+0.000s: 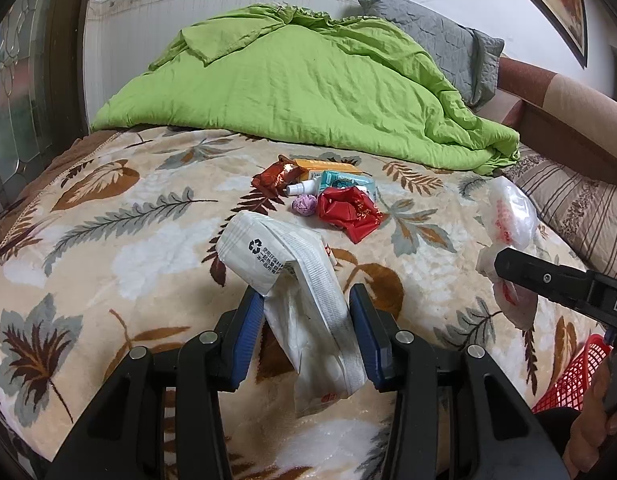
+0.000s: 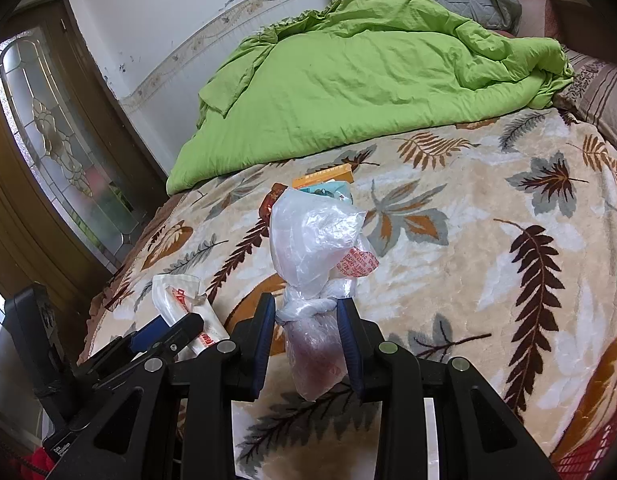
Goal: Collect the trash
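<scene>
White wrapper (image 1: 304, 280) between left fingers (image 1: 250, 322)

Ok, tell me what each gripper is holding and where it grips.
Left gripper: white wrapper, clamped across its folded middle. Right gripper: knotted clear plastic bag, pinched at and just below the knot.

Both wrist views angled down, close over the shared bed (image 1: 108, 216).

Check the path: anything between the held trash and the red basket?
Nothing visible. The left tongs grip the white packet, the right tongs the knotted plastic bag. Only bare leaf-print blanket lies before the red basket, whose mouth is mostly out of frame.
</scene>
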`<action>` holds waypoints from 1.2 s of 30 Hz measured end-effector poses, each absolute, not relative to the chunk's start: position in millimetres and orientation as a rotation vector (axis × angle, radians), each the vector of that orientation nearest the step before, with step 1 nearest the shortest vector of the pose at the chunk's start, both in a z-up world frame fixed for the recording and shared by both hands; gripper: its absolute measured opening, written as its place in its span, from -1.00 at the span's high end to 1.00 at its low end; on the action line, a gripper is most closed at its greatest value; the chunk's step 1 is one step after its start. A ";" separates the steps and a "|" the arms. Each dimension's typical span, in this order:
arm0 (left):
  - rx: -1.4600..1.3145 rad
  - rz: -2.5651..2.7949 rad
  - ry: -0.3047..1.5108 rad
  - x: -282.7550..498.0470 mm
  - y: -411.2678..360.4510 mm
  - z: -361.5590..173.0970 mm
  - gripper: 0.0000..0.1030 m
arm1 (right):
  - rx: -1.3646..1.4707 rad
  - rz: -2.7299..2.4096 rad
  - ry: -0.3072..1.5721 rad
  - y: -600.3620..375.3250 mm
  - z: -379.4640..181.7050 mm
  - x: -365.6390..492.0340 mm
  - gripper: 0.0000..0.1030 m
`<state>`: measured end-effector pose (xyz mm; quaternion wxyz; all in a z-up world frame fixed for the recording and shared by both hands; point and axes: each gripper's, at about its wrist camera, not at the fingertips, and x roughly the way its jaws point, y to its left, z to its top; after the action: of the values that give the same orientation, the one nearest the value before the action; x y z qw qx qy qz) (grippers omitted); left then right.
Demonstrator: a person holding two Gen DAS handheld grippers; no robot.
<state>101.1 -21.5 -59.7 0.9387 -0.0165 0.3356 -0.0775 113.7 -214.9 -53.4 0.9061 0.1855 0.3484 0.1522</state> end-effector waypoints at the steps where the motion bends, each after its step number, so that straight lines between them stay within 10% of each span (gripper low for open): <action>1: -0.034 -0.160 0.684 100.8 -21.7 -59.4 0.16 | 0.384 0.315 0.719 -215.0 -53.3 113.8 0.33; 36: 0.016 -0.290 0.672 70.5 -60.7 -12.2 0.16 | 0.483 0.299 0.704 -257.7 -45.2 62.8 0.33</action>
<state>70.5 -60.8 -12.2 0.9337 0.0080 0.3287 -0.1416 62.8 -257.7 -45.2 0.8995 0.2333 0.3399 0.1444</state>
